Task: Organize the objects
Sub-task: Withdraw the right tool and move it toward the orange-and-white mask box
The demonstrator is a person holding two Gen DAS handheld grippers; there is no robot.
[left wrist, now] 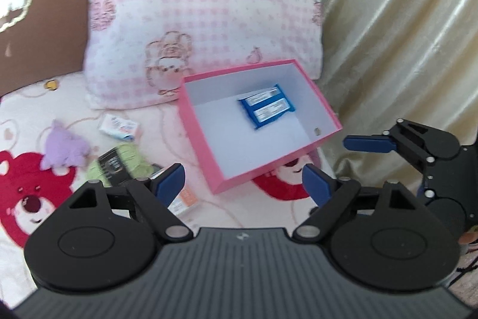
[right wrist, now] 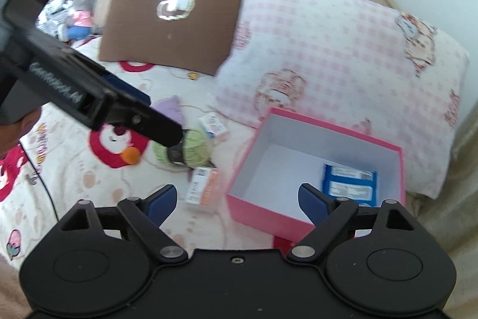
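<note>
A pink box (left wrist: 191, 121) with a white inside lies open on the bed, and a blue packet (left wrist: 266, 106) rests in it. My left gripper (left wrist: 242, 174) hovers open above the box's near corner, nothing between its blue pads. One blue finger (left wrist: 367, 143) of the right gripper shows at the right. In the right wrist view the pink box (right wrist: 328, 127) and blue packet (right wrist: 349, 181) lie just ahead of my right gripper (right wrist: 237, 192), which is open and empty. Loose on the sheet: a green yarn ball (right wrist: 191, 150), a white and orange carton (right wrist: 203, 187), a small white carton (right wrist: 213, 126).
A purple plush (left wrist: 62, 145) and an orange ball (right wrist: 131, 155) lie left of the yarn. A pink checked pillow (left wrist: 194, 5) and a brown cushion (right wrist: 170, 20) lean at the headboard. Gold fabric (left wrist: 403, 35) hangs right of the box. The left tool's black arm (right wrist: 143, 115) crosses the upper left.
</note>
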